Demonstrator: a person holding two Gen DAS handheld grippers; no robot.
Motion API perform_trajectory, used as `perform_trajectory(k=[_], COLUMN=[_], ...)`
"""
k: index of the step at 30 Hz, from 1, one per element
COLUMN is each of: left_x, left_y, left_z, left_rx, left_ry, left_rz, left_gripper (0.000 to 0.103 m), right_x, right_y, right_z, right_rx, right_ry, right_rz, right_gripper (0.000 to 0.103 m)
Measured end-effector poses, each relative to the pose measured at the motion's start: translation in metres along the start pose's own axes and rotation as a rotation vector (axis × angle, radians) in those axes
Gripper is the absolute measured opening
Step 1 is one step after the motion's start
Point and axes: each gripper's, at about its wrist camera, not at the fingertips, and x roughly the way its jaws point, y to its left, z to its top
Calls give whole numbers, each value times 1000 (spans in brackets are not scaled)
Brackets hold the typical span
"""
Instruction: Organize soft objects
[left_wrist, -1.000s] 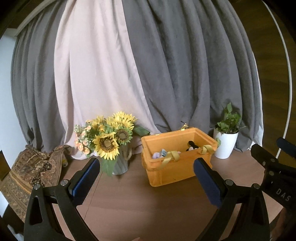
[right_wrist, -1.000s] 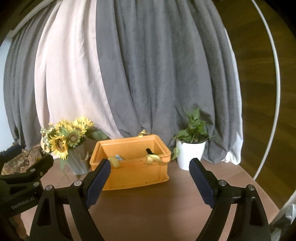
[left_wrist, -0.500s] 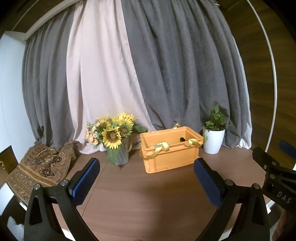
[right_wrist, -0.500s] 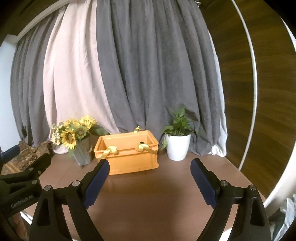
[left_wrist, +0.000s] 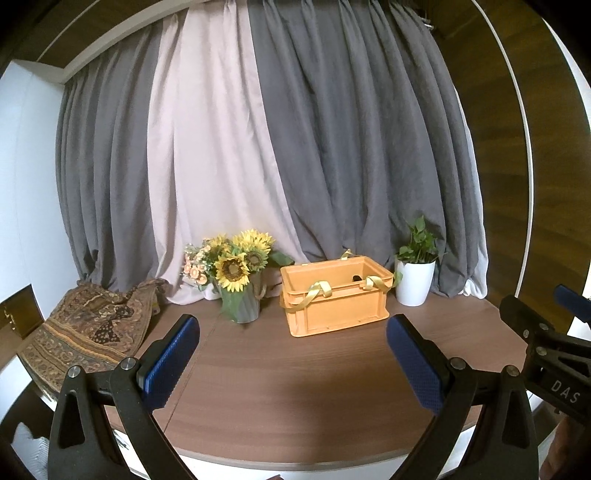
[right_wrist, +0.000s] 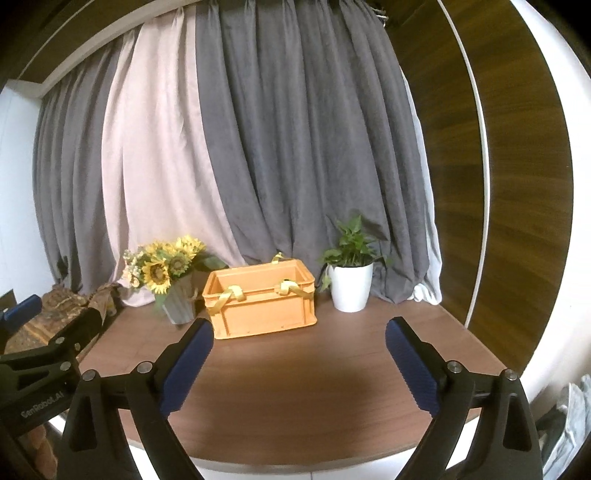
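Observation:
An orange plastic crate (left_wrist: 336, 304) (right_wrist: 262, 301) with yellow ribbon handles stands at the back of the brown table (left_wrist: 295, 384) (right_wrist: 295, 384). Its contents are hidden from this low angle, apart from a dark bit at the inner wall. My left gripper (left_wrist: 293, 339) hangs open over the table's front edge, well short of the crate, nothing between its blue pads. My right gripper (right_wrist: 299, 341) is likewise back from the crate, its jaws opening wider with nothing between them. Each gripper shows at the edge of the other's view.
A grey vase of sunflowers (left_wrist: 236, 269) (right_wrist: 166, 266) stands left of the crate, a white potted plant (left_wrist: 415, 275) (right_wrist: 351, 280) to its right. A patterned cloth (left_wrist: 88, 328) drapes over the table's left end. Grey and pale curtains hang behind.
Both grippers have pulled back from the crate, which now looks smaller and farther away. More table surface and its front edge have come into view. The right jaws have spread slightly.

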Motion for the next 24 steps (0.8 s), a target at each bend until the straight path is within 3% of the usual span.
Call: perform_trajectory(k=[24], left_x=[-35], left_y=[0], left_z=[-6], left_rx=[-6], left_ry=[-19], left_rz=[-19], left_gripper=[103], right_x=[-40], right_y=[-5], right_z=[-7], right_rx=[5], right_ry=[-29], right_rz=[4], right_gripper=[96])
